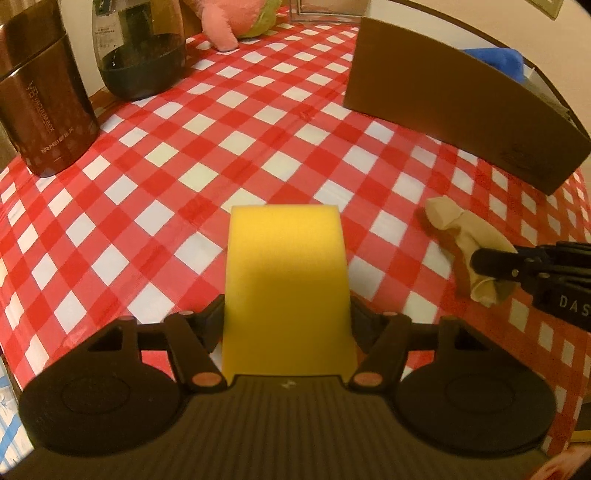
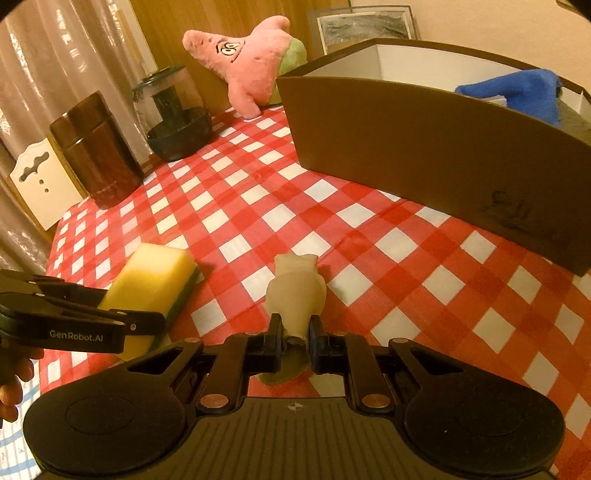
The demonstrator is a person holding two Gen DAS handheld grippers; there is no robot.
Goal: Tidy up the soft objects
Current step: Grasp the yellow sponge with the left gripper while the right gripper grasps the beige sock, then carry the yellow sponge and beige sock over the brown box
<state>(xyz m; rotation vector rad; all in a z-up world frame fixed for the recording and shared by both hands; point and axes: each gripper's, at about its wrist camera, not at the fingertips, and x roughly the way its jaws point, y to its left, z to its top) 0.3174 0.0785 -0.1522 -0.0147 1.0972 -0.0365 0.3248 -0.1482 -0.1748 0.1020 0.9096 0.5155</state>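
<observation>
My left gripper (image 1: 286, 317) is shut on a yellow sponge (image 1: 286, 280) with a green underside, held just above the checked cloth; the sponge also shows in the right wrist view (image 2: 155, 280). My right gripper (image 2: 294, 332) is shut on a cream rolled sock (image 2: 295, 288); the sock also shows in the left wrist view (image 1: 461, 236) with the right gripper (image 1: 491, 267) on it. A brown box (image 2: 424, 155) stands ahead at the right, with a blue cloth (image 2: 524, 92) inside. A pink star plush (image 2: 243, 62) leans at the table's far end.
A brown canister (image 2: 96, 151) and a glass jar with a dark base (image 2: 173, 114) stand at the far left of the red-and-white checked table (image 2: 295, 192). A framed picture (image 2: 365, 22) leans behind the box. The table's left edge drops off beside the canister.
</observation>
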